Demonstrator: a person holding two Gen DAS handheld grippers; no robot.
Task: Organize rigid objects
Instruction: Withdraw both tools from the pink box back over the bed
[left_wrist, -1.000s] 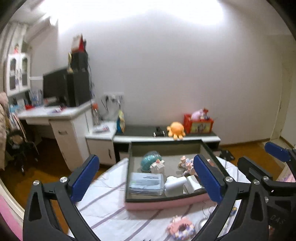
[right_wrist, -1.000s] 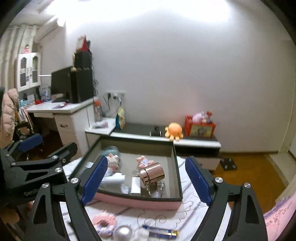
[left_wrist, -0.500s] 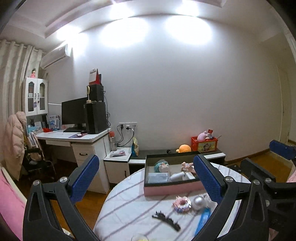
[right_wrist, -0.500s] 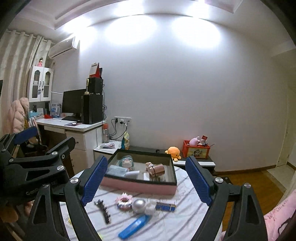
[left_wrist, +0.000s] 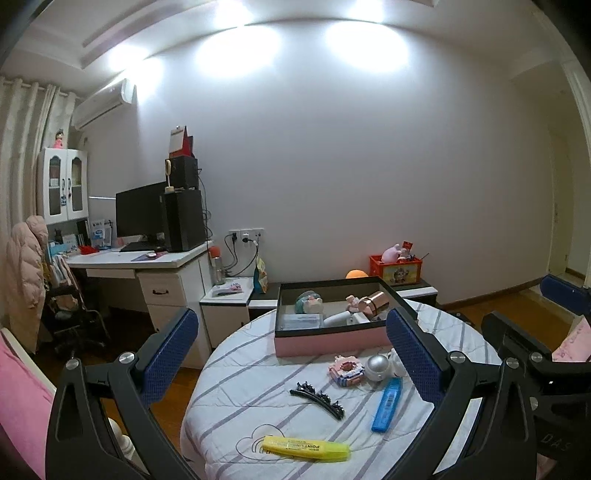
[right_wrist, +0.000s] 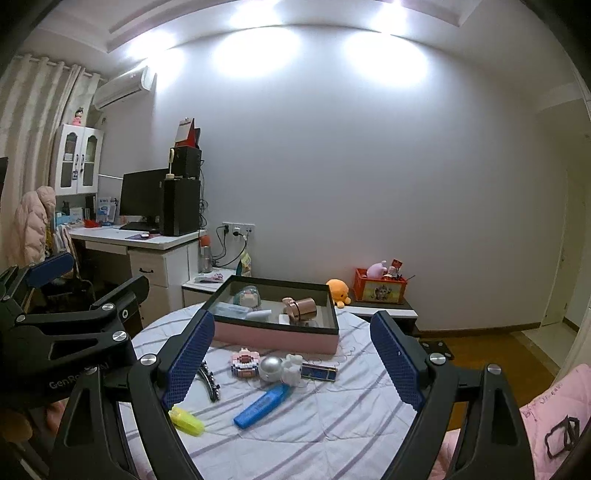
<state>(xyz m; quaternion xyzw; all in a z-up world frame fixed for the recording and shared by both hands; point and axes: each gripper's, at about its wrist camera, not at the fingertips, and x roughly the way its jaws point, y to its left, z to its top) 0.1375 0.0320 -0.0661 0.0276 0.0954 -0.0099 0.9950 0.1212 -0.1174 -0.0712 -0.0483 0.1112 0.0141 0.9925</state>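
Both tools spread wide, gripping nothing: left tool (left_wrist: 291, 360), right tool (right_wrist: 291, 356). Pink box (left_wrist: 332, 338) at 12 o'clock on striped tabletop (right_wrist: 332, 424), holding 1 copper cup (right_wrist: 301, 308). Loose before it: silver ball (right_wrist: 270, 366), blue marker (right_wrist: 260, 405), yellow highlighter (left_wrist: 306, 448), black hair clip (left_wrist: 317, 398).

Both tools now sit far back from the pink box (left_wrist: 328, 338), which a second ago filled each view. The left tool (left_wrist: 291, 354) and right tool (right_wrist: 291, 363) have pulled away and higher, so the tabletop (left_wrist: 236, 373) now shows the yellow highlighter (left_wrist: 306, 448), blue marker (right_wrist: 260, 404) and black hair clip (left_wrist: 317, 398).
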